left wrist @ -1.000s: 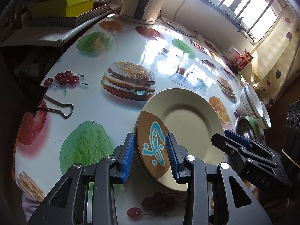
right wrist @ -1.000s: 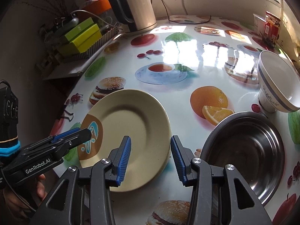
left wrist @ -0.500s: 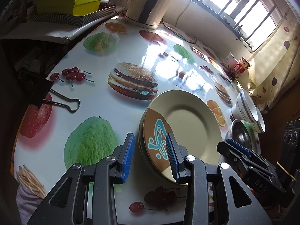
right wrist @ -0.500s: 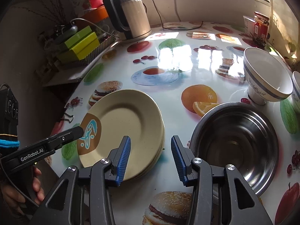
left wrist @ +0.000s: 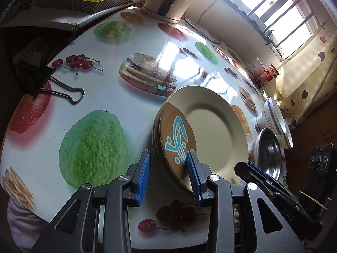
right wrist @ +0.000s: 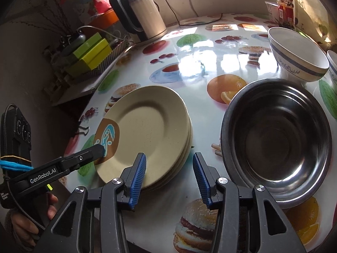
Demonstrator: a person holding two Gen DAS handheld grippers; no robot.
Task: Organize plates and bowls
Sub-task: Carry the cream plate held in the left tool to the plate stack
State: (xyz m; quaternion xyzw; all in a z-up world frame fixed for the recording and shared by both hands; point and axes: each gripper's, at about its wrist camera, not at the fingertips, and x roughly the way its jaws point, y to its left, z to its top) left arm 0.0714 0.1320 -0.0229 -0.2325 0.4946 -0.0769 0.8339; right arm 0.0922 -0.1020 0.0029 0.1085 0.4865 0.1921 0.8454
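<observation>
A stack of beige plates (left wrist: 212,126) sits on the table (left wrist: 130,113) near its near edge, the top one carrying a brown patch with a blue figure at its rim. The left gripper (left wrist: 167,176) straddles that rim: its right pad lies on the brown patch, its left pad stands out over the cloth clear of the stack, so the jaws are partly parted and I cannot tell whether they press the plate, since the underside of the rim is hidden. How many plates make up the stack is hard to count; only layered edges show in the right wrist view (right wrist: 185,147). The right gripper (right wrist: 168,178) hovers at the opposite near rim of the stack with its jaws standing apart and nothing pinched, its left pad overlapping the plate edge in the picture and its right pad over bare cloth between the stack and a steel bowl (right wrist: 276,139). That bowl sits just beside the plates toward the table's right edge, its near rim cut by the gripper body. Behind it stands a white bowl with a blue band (right wrist: 297,54), and a second one (right wrist: 332,67) is cropped by the picture's edge. A hand (right wrist: 27,223) below the left gripper is mostly lost in shadow.
</observation>
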